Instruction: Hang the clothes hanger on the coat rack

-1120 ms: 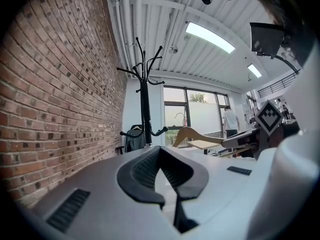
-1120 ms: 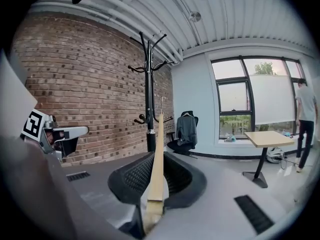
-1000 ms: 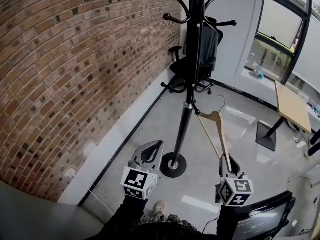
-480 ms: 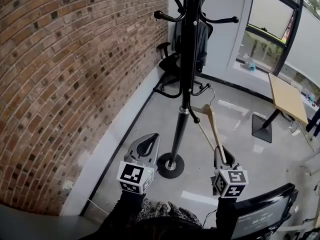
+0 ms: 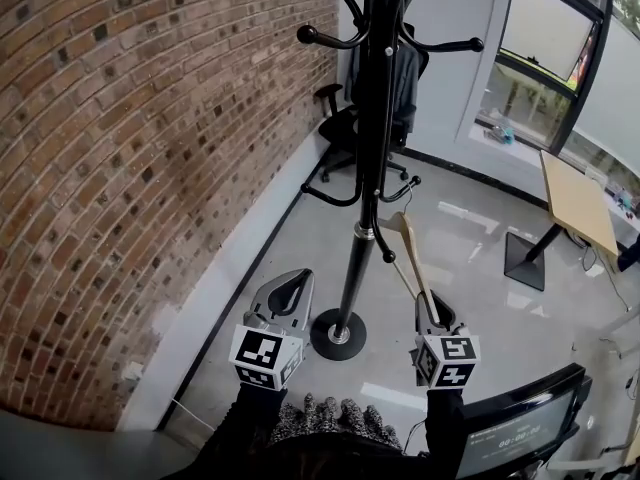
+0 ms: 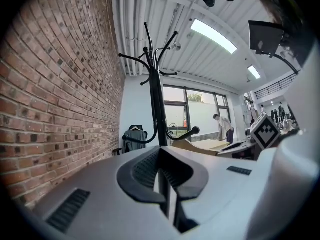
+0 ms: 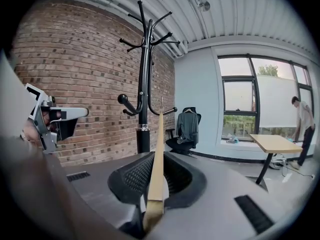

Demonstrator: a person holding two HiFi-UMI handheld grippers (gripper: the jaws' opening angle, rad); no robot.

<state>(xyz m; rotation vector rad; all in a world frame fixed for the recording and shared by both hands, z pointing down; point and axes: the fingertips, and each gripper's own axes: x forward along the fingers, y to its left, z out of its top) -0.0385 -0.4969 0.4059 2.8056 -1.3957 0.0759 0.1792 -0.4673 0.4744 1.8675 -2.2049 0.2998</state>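
The black coat rack (image 5: 368, 168) stands on a round base (image 5: 338, 334) by the brick wall; it also rises in the left gripper view (image 6: 156, 99) and the right gripper view (image 7: 144, 84). My right gripper (image 5: 433, 315) (image 7: 160, 159) is shut on one end of the wooden clothes hanger (image 5: 412, 258) (image 7: 158, 169). The hanger slants up toward the pole, its metal hook (image 5: 404, 194) just below a low rack arm (image 5: 400, 186); I cannot tell if they touch. My left gripper (image 5: 290, 290) (image 6: 161, 156), left of the base, is shut on nothing.
A brick wall (image 5: 130, 168) runs along the left. An office chair with a grey jacket (image 5: 385, 93) stands behind the rack. A wooden table (image 5: 575, 203) is at the right and a monitor (image 5: 515, 433) at the bottom right. A person (image 7: 301, 121) stands far off by the windows.
My right gripper has carried the hanger left, closer to the rack's pole, so its hook now sits by a low rack arm. The left gripper has held its place.
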